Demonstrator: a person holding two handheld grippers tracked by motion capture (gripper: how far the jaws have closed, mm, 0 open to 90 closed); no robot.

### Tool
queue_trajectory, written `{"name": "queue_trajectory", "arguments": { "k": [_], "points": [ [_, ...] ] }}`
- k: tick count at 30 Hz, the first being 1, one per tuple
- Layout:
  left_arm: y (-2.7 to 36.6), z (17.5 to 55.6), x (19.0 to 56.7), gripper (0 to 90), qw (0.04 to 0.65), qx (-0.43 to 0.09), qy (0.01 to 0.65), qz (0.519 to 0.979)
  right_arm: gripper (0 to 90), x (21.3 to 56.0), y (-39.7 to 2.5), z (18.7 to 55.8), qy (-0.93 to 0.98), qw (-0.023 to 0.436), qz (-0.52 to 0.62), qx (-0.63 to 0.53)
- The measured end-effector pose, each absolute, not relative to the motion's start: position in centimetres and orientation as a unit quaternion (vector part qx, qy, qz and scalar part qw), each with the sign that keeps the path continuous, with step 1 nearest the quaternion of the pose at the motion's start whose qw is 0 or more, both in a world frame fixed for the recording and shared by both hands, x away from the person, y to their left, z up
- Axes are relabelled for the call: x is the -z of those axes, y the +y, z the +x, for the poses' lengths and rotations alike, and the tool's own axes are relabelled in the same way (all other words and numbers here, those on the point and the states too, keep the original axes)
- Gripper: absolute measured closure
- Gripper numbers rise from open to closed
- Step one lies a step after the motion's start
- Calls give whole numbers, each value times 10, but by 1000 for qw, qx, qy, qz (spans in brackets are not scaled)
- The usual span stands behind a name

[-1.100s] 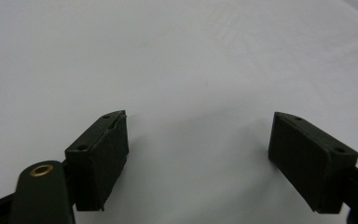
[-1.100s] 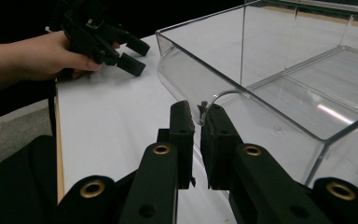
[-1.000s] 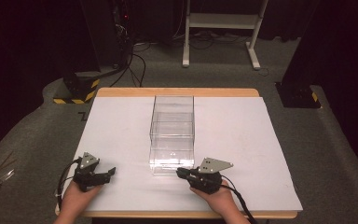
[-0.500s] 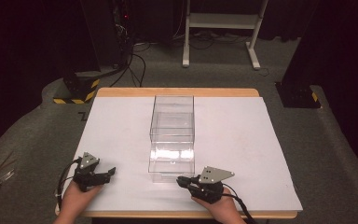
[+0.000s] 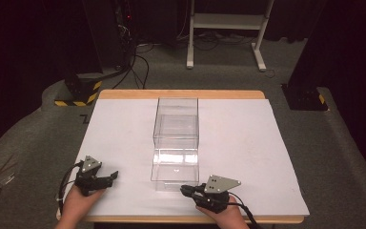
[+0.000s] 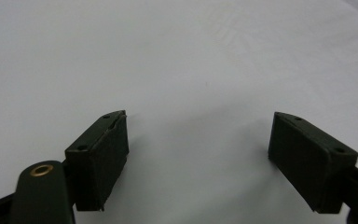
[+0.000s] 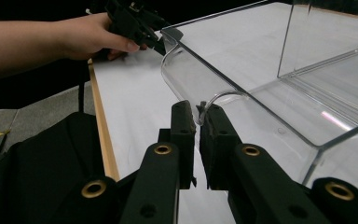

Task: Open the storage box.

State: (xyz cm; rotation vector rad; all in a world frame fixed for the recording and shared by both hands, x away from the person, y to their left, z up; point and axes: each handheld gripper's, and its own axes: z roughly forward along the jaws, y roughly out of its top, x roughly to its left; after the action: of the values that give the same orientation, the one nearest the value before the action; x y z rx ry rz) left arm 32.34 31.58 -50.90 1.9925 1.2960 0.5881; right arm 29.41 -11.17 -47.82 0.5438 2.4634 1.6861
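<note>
A long clear plastic bin with open top stands lengthwise at the middle of a white-covered wooden table, one short end facing the person seated at the near edge. The bin holds nothing visible; an inner partition divides its far half from its near half.

Near the bin's near left corner but apart from it, the person's left hand holds the left gripper low over the white sheet. In the left gripper view its two black jaws stand spread wide, released, with only bare white surface between them.

Just in front of the bin's near right corner, the right hand holds the right gripper, its grey three-cornered plate on top and a black cable trailing off the table edge. In the right gripper view, the right gripper's jaws are drawn almost together, a narrow gap left, their tips just at the bin's curved near lip; whether they pinch that lip cannot be told. The left hand shows beyond the bin's corner there.

Behind the bin, past the table's far edge, a white metal stand rests on grey carpet, and a yellow-and-black striped base sits off the far left corner.
</note>
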Motion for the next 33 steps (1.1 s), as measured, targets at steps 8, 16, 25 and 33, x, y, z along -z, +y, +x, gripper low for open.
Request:
{"name": "queue_trajectory", "arguments": {
  "k": [8,16,25,33],
  "points": [
    [316,323,509,203,340,-226,498,765,846,478,-110,292,812,55,172,-555],
    [316,323,509,203,340,-225,498,765,835,477,-110,291,812,60,171,-555],
    [316,323,509,203,340,-226,498,765,833,477,-109,293,809,64,174,-558],
    [316,323,509,203,340,-226,498,765,749,470,-120,292,803,67,183,-563]
  ]
}}
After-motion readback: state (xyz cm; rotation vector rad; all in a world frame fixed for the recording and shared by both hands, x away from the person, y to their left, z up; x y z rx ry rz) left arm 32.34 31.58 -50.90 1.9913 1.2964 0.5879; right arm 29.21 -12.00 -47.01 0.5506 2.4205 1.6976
